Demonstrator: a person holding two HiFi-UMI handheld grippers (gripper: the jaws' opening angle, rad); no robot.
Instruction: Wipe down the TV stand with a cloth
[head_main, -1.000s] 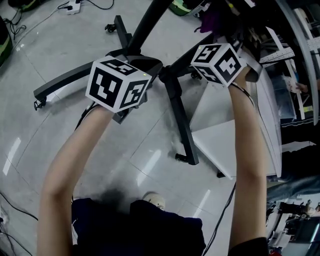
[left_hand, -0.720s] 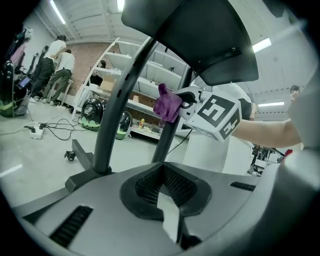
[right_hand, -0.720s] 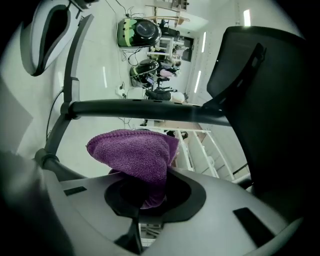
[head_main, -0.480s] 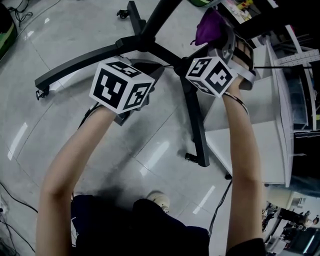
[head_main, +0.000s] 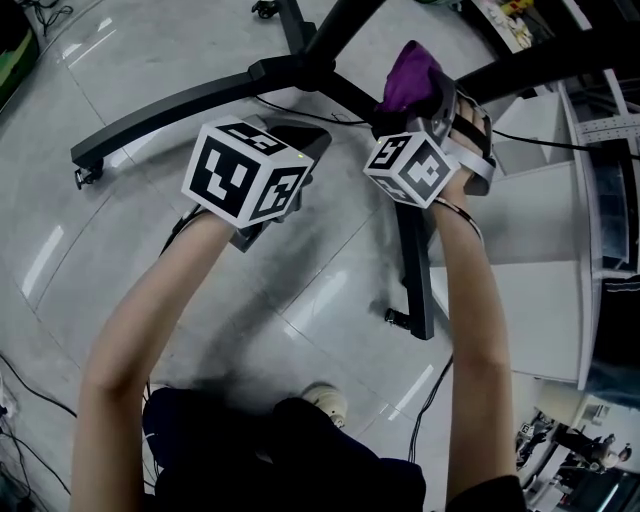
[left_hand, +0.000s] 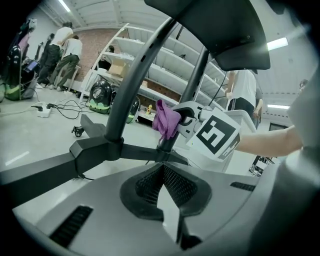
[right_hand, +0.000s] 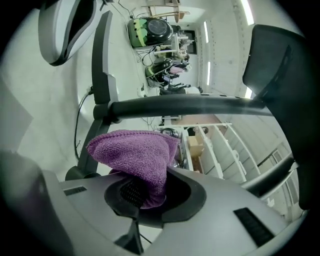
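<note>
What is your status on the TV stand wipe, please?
Left gripper shut, empty. Right gripper shut on cloth. Cloth up at the stand post, contact unclear. Cable trails beside it.

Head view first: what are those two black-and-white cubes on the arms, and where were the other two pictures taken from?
There is no robot here. A person holds a two-jaw gripper in each hand, and the marker cubes are part of those grippers. The head view comes from a camera on the person's head, looking down at a tiled floor and the black wheeled legs of a TV stand. The other two pictures come from cameras riding on each gripper, looking along its jaws. The left gripper is shut and empty. The right gripper is shut on a purple cloth, held close to one of the stand's posts.
</note>
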